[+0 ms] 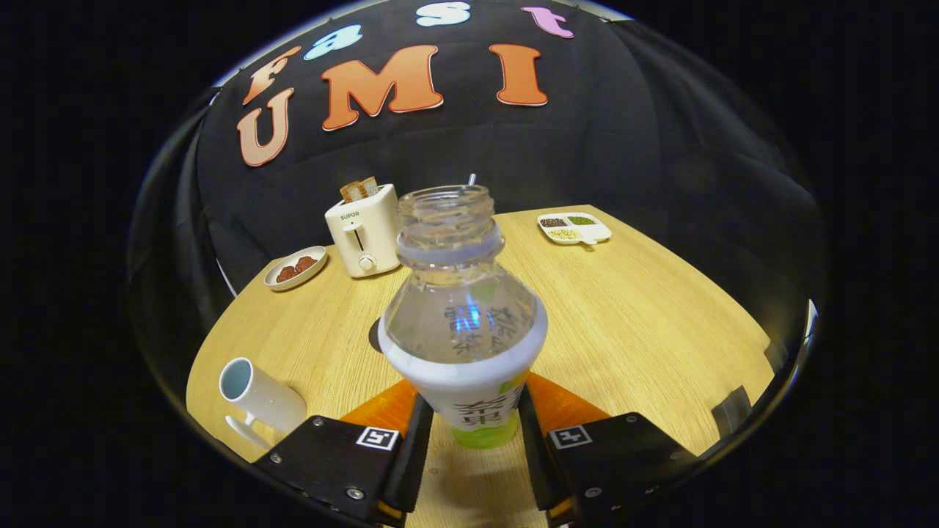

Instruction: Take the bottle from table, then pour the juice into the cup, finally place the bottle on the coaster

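The tool was clamped on the bottle, one finger pressed to each side of its labelled lower body. It held the bottle upright above the tabletop, the open neck rising beyond the fingers.

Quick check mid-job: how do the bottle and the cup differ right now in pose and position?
The bottle is clear with a label, held between the fingers of the gripper; the cup is white and stands free on the table, off to the fingers' left. The bottle looks much bigger, being nearer; the cup looks small. Both have open mouths, and the bottle has no cap.
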Demonstrator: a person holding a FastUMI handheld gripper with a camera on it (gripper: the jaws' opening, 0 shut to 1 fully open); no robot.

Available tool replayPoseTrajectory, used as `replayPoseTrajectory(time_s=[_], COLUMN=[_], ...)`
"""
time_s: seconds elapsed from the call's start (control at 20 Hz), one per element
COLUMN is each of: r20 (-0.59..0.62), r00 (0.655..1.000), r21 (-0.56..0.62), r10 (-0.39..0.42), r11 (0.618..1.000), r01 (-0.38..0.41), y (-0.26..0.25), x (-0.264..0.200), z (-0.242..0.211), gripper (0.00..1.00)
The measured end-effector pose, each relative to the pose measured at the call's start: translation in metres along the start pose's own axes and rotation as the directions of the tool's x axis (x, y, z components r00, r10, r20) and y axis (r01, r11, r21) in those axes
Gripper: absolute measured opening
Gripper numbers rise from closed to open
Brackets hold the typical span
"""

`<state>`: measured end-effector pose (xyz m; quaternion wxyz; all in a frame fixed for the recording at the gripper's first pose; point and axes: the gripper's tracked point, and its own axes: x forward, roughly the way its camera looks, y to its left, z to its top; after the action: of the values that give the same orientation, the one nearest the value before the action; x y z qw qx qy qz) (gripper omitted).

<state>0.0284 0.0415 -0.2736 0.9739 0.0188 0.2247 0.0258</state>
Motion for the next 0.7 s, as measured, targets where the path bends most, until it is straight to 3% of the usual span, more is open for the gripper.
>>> replayPoseTrajectory(time_s=[0.45, 0.7], r20=[0.037, 0.049], r00=[0.999, 0.993], r21=[-0.19, -0.363], r10=[-0.025, -0.104], r11=[0.981, 0.925], r01=[0.032, 0.115], y=[0.015, 0.021], x=[-0.034, -0.045], z=[0.054, 0.067], gripper=[0.57, 0.57])
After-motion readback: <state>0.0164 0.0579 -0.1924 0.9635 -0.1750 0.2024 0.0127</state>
